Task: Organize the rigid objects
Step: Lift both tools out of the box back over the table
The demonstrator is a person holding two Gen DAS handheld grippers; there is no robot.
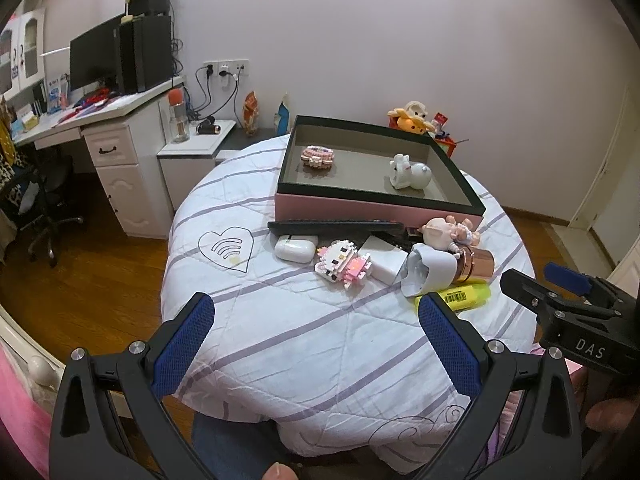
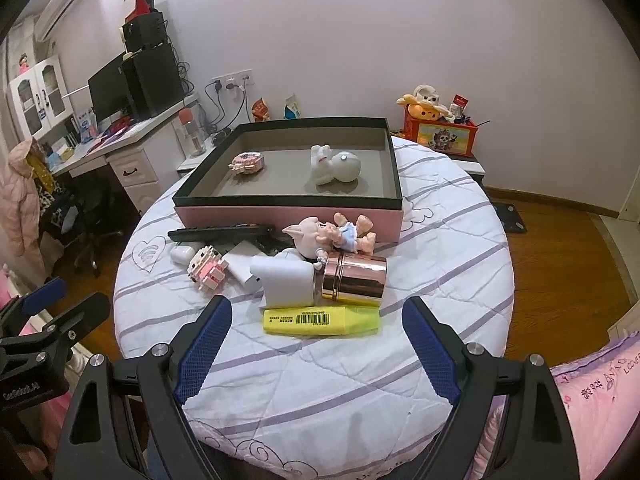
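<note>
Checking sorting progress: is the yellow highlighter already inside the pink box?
No, the yellow highlighter lies on the quilt in front of the pink box, which holds only two small toys.

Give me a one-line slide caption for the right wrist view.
Open right gripper hovers before a yellow highlighter and clutter; two toys already lie in the pink box.

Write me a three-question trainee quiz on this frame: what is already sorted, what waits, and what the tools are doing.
1. How many items lie inside the box?
2. True or false: the right tool is shut on the yellow highlighter.
3. Which item lies nearest the right tool: A) earbud case B) yellow highlighter C) black remote?

Key:
1. Two: the pink block toy and the white figurine.
2. False; it is open and empty, as is the left tool.
3. B.
</note>
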